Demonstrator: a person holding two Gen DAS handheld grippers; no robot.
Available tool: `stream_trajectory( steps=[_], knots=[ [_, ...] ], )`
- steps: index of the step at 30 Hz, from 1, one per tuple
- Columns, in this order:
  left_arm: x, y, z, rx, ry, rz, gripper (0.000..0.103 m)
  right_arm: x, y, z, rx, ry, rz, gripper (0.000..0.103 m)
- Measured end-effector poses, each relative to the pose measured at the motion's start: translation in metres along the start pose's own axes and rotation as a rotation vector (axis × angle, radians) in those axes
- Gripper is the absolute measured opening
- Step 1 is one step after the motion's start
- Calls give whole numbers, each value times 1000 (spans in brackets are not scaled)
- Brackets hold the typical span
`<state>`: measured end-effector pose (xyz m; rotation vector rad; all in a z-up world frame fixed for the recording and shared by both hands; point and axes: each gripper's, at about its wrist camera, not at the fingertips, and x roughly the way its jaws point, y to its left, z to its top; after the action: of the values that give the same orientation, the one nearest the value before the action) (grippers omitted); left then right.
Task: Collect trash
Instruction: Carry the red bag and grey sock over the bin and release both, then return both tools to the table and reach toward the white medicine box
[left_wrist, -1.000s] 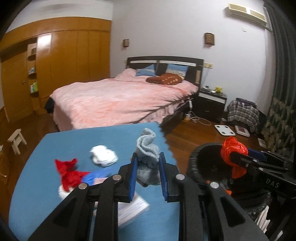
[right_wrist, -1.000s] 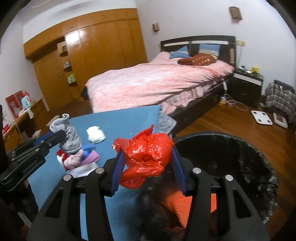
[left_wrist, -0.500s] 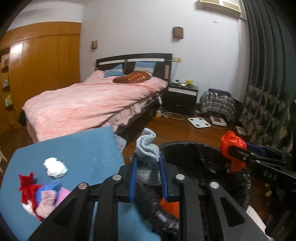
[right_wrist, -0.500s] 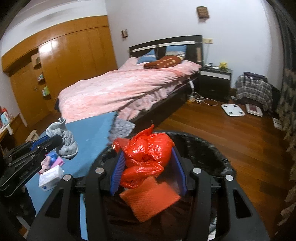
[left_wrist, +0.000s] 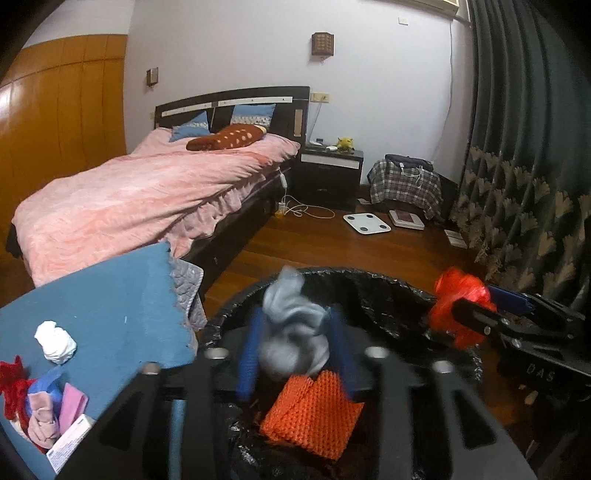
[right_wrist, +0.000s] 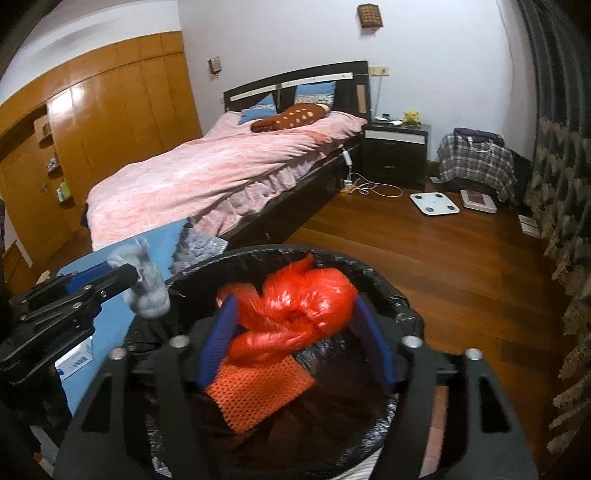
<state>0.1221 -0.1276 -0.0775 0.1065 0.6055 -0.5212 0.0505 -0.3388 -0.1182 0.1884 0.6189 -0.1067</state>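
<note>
Both grippers hang over a black-lined trash bin (left_wrist: 369, 284) (right_wrist: 258, 254). In the left wrist view, my left gripper (left_wrist: 295, 317) has a crumpled grey sock (left_wrist: 291, 332) between its blue pads; the jaws are opening and the blurred sock looks loose. In the right wrist view, my right gripper (right_wrist: 295, 306) has a red plastic bag (right_wrist: 299, 302) between its pads; those jaws are also opening, with a gap at the right pad. An orange mesh piece (left_wrist: 314, 413) (right_wrist: 255, 391) lies in the bin. A white wad (left_wrist: 55, 341) lies on the blue table (left_wrist: 110, 302).
Red, pink and blue scraps (left_wrist: 40, 402) and a small box (left_wrist: 70, 439) lie at the table's left edge. A pink bed (left_wrist: 140, 192) stands behind the table. On the wood floor by the curtain (left_wrist: 517, 184) are a white scale (left_wrist: 365, 223) and a plaid bundle (left_wrist: 404, 181).
Both grippers swung right from over the table to above the bin. Their jaws have spread, and the sock and the red bag now look blurred and loose between the pads.
</note>
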Motion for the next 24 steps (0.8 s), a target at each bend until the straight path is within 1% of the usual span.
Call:
stream_trajectory(
  steps=[1,2,3,4,6,7,10,16,20,24],
  knots=[
    [-1,1,0,-2,-2,3,55,0,-1,-1,0,-3,-11,76],
    [-2,4,0,-5,-7,12,57,-1,-3,-2,1,-5,-19,82],
    [-4,6,-1,-7,-11,19,62,-2,-4,-3,1,-10,-30,86],
    [-6,10,-1,-10,-15,33,69,-3,-4,-3,1,-18,-41,91],
    [-13,17,-2,-14,-28,62,78,-5,-4,-4,3,-30,-50,97],
    [-17,20,-2,-15,-35,78,83,-6,-3,-4,6,-31,-49,97],
    [-30,35,-6,-19,-47,115,91,-7,0,-4,21,-28,-39,98],
    [-57,66,-14,-56,-52,181,96,-9,23,-1,-13,-31,-2,98],
    [-78,89,-26,-86,-53,236,97,-10,42,2,-31,-30,30,98],
    [-96,112,-35,-115,-54,293,97,-8,69,4,-57,-22,80,98]
  ],
)
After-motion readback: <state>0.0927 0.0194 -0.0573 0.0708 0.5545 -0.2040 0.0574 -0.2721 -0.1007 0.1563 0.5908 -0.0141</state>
